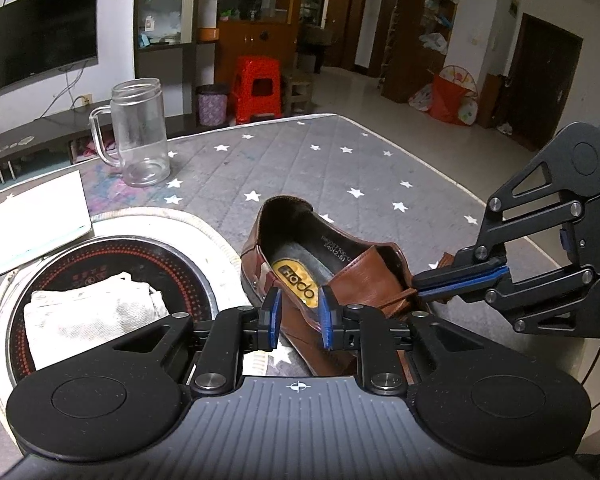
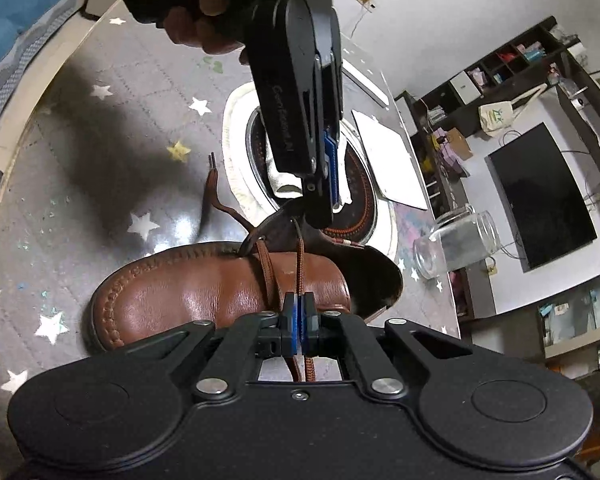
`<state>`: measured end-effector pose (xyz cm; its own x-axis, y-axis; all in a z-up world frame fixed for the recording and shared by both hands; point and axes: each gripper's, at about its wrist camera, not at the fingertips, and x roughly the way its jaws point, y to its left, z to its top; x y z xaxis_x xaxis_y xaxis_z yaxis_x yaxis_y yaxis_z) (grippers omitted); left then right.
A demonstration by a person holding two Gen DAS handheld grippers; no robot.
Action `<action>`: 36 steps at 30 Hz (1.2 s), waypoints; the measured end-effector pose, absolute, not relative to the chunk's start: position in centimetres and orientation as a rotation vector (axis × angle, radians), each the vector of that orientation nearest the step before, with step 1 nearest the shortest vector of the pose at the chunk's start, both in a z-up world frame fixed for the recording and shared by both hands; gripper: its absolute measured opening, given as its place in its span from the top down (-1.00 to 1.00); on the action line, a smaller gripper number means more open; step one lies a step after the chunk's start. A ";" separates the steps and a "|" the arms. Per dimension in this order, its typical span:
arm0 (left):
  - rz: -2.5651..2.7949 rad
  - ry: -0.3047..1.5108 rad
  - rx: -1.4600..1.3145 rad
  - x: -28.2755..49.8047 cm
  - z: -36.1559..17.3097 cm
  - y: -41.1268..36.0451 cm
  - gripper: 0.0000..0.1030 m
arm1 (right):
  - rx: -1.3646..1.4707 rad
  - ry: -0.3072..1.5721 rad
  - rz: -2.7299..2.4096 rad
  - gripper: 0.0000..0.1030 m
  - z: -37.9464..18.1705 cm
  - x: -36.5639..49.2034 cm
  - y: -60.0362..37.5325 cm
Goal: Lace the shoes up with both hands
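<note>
Meanwhile right claw [image 2: 299, 312] pinches the brown shoe's [image 2: 188, 288] lace [image 2: 300, 256].

Both wrist views look forward and downward past their own hand-held grippers, at close range; they share the brown shoe [image 1: 320, 276] [image 2: 204, 284] and table [image 1: 300, 168] [image 2: 100, 152].

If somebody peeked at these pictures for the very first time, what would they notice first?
Probably the shiny brown shoe lying on the grey mat with white stars, right in the middle. Next, the right claw, pinched shut on a brown lace that runs across the shoe, while the left claw hangs over the shoe's opening. Further back on the mat stands a clear glass jar with a handle.
</note>
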<state>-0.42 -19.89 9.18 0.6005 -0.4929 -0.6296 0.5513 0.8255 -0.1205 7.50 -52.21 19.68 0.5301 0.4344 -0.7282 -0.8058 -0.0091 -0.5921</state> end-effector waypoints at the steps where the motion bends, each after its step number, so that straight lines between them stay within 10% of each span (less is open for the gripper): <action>1: -0.607 0.701 0.088 -0.4 9.2 -19.9 0.58 | -1.236 0.379 1.015 0.97 19.6 7.5 -52.1; 36: -0.637 0.642 0.101 -1.5 9.8 -18.5 0.47 | -1.252 0.375 1.035 0.97 18.3 8.1 -49.2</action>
<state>-1.46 -18.52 9.85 0.6186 -0.5220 -0.5872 0.5828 0.8061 -0.1028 8.10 -49.21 18.30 0.5223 0.4330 -0.7347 -0.8030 -0.0404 -0.5947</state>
